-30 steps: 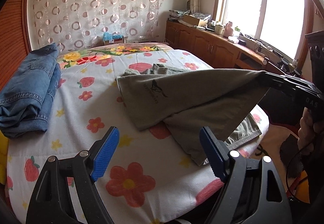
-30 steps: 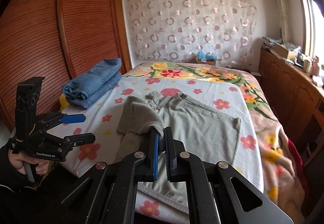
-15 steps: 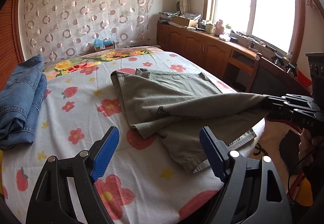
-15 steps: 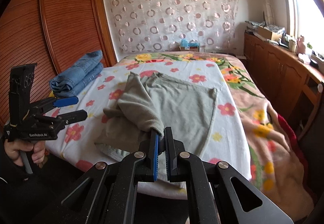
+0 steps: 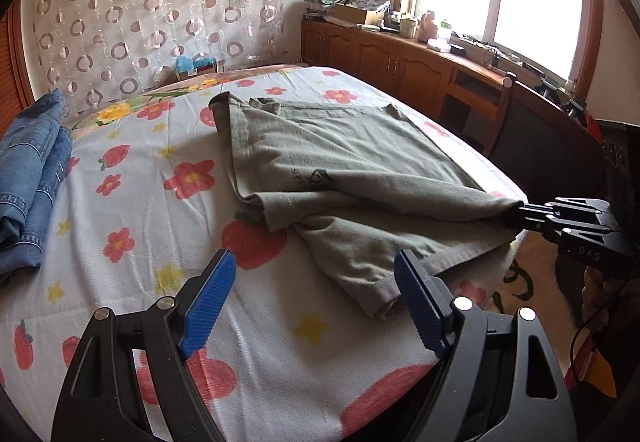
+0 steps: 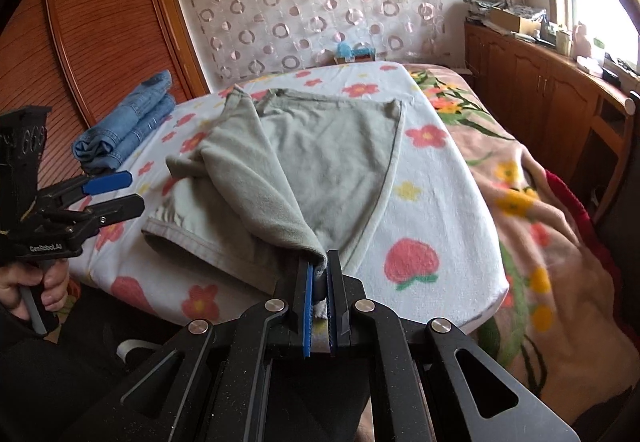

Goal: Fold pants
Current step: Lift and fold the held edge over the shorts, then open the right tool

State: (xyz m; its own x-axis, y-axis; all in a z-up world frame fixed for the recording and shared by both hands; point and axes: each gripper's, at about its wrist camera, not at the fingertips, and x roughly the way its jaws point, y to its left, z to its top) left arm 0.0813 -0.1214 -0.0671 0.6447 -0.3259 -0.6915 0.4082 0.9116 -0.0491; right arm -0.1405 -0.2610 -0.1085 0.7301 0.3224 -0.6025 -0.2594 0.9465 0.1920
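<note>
In the left wrist view, the left gripper is seen with its blue pads wide apart and nothing between them. The grey-green pants are laid on the flowered bed cover, partly folded over, with a small dark print that is too crumpled to be read. One end of the pants is pinched by the right gripper at the right side, and only a bit of the hand under it is seen. A pile of folded blue jeans is cut off at the left edge. A cardboard box is seen on the wooden cabinet, but what is in it cannot be made out. In the right wrist view, the right gripper is closed on a corner of the pants, near the bed's edge. The left gripper is held open at the left, and the hand on its handle is partly hidden.
</note>
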